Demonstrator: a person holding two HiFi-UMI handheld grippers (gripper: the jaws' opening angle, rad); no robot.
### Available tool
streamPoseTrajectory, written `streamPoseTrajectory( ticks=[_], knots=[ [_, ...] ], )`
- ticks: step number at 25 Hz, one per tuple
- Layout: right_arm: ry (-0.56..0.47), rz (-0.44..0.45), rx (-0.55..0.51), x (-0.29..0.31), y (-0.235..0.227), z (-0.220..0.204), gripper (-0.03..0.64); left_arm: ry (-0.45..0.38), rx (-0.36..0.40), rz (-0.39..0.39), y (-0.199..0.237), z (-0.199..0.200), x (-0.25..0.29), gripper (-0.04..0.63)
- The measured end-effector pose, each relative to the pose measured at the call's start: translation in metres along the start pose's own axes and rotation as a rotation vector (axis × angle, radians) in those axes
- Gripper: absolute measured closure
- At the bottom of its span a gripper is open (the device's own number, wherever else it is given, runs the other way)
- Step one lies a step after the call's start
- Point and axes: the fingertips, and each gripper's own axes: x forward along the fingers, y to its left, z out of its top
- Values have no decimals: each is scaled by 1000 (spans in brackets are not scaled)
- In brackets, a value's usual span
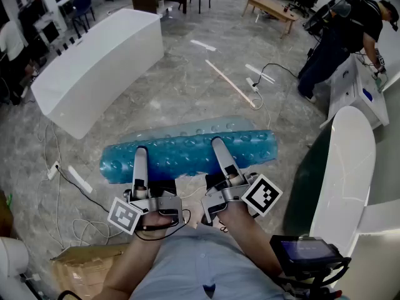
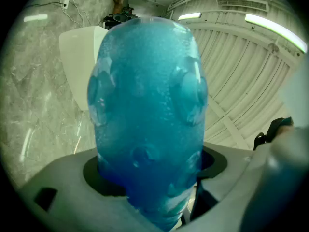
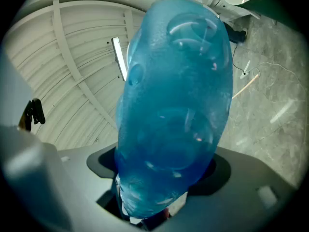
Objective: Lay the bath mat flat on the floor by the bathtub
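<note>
A translucent blue bath mat (image 1: 187,152), rolled into a long tube with suction cups showing, hangs crosswise above the grey floor in the head view. My left gripper (image 1: 140,156) clasps the roll left of its middle, and my right gripper (image 1: 219,147) clasps it right of the middle. Each has its upper finger lying over the top of the roll. In the left gripper view the bath mat (image 2: 147,120) fills the space between the jaws. The right gripper view shows the bath mat (image 3: 174,110) in the same way. Both grippers' lower fingers are hidden under the roll.
A white bathtub (image 1: 347,167) stands at the right. Another white tub (image 1: 94,67) lies at the upper left. Cables (image 1: 62,177) and a cardboard box (image 1: 81,258) are at the lower left. A wooden stick (image 1: 231,83) lies on the floor ahead. A person (image 1: 340,36) bends over at the upper right.
</note>
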Motion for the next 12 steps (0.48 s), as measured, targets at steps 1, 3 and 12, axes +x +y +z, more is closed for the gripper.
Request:
streamPoseTrajectory(
  ticks=[1,3,12],
  knots=[
    [-2,-6,0,-2,0,0,235,3,-3,5,0,-1,-1,210],
    [-7,-18,0,-5,0,0,235,9,-9,13,1,-3,-3,210],
    [-10,-36,-6,-10,-2,1,235,11,-19,21,1,-6,-4,209]
  ],
)
